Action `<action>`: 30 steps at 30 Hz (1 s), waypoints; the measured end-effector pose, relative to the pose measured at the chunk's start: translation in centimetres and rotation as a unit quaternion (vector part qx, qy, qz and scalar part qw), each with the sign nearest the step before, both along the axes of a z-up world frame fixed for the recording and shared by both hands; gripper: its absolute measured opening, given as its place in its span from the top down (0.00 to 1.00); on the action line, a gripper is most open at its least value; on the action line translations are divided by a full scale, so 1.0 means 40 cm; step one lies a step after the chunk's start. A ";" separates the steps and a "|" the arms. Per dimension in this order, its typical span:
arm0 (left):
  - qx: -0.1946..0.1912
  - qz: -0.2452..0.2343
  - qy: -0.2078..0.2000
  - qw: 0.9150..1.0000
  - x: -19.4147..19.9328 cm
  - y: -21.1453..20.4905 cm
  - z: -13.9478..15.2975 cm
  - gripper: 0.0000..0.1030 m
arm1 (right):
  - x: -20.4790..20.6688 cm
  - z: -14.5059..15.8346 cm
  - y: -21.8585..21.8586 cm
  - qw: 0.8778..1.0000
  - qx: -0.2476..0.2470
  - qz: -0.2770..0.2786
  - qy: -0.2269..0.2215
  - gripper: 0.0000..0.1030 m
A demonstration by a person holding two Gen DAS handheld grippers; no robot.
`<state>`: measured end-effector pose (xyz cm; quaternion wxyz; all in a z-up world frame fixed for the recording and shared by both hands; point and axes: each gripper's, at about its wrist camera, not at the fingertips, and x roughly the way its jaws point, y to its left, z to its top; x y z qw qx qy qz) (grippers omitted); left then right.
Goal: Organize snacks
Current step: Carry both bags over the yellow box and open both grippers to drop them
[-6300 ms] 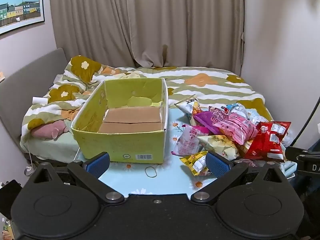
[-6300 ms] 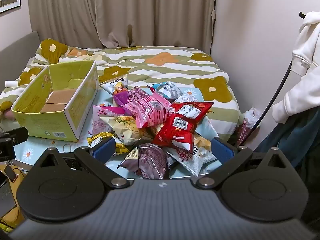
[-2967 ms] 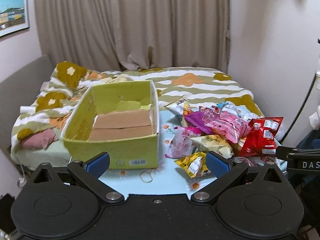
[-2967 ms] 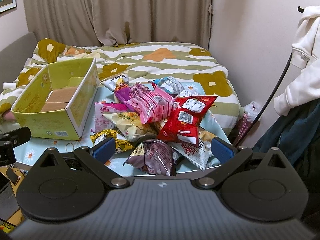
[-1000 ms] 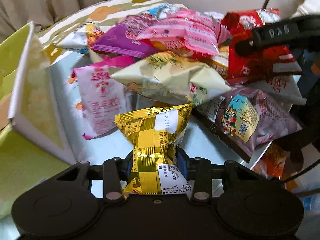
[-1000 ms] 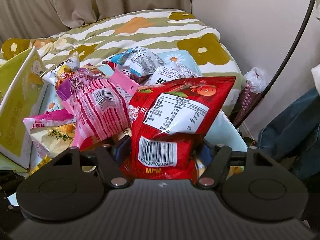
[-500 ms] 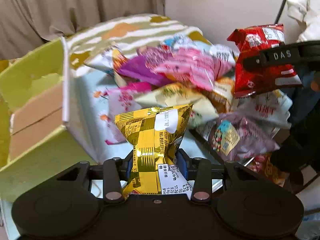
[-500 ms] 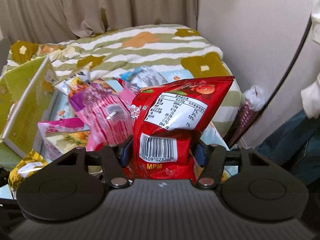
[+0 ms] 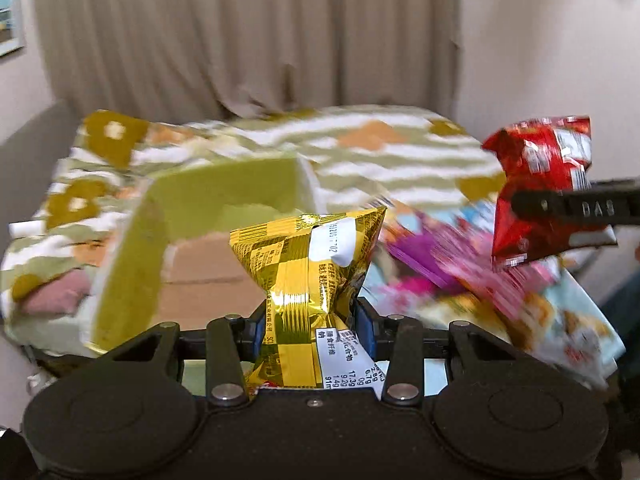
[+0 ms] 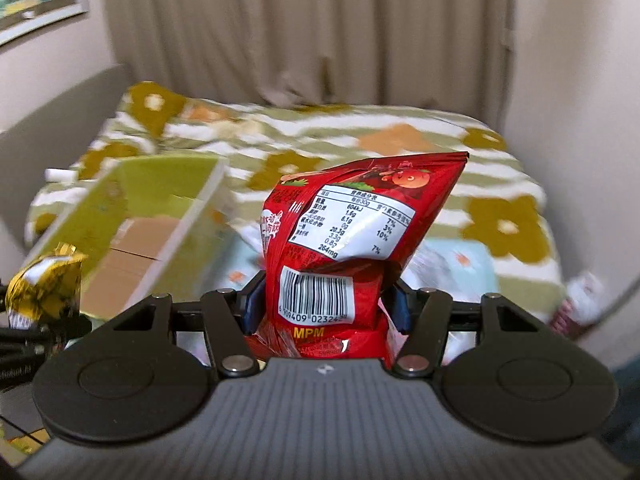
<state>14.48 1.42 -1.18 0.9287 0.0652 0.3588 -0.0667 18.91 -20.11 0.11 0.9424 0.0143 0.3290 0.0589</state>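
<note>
My left gripper (image 9: pixel 312 330) is clamped tight on one gold foil snack packet (image 9: pixel 310 264), pinching it at its waist, held up in front of the yellow-green cardboard box (image 9: pixel 132 256). My right gripper (image 10: pixel 324 308) grips one red chip bag (image 10: pixel 348 248), its blue pads (image 10: pixel 251 312) pressing the bag's lower part; these jaws closed further just now with the bag between them. That bag hangs to the right of the box, above the blurred pile of snack packs (image 9: pixel 480 280). One box, two lifted packs; the pile is too smeared to count.
</note>
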 end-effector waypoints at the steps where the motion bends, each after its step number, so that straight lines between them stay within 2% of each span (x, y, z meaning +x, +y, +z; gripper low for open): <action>1: 0.001 0.010 -0.006 1.000 0.009 0.013 0.009 0.55 | 0.017 0.011 0.018 1.000 0.006 0.016 -0.003 0.28; 8: 0.008 0.062 -0.035 0.997 0.131 0.134 0.074 0.55 | 0.117 0.063 0.154 0.995 0.035 0.087 -0.022 0.28; 12: 0.006 0.079 -0.017 0.997 0.240 0.191 0.070 0.54 | 0.181 0.077 0.243 0.994 0.044 0.099 -0.018 0.28; 19: 0.019 0.063 0.012 0.998 0.420 0.234 0.019 0.54 | 0.334 0.044 0.381 0.993 0.047 0.103 0.020 0.28; 26: 0.021 0.035 0.051 0.998 0.578 0.262 -0.085 0.51 | 0.438 -0.017 0.457 0.995 0.025 0.085 0.051 0.28; 28: 0.022 0.032 0.061 0.997 0.610 0.274 -0.116 0.36 | 0.459 -0.037 0.466 0.995 0.017 0.077 0.061 0.28; 29: 0.028 0.033 0.064 0.997 0.618 0.277 -0.129 0.16 | 0.467 -0.046 0.469 0.995 0.014 0.073 0.065 0.28; 30: 0.033 0.035 0.063 0.997 0.622 0.280 -0.135 0.05 | 0.475 -0.054 0.472 0.995 0.011 0.068 0.070 0.28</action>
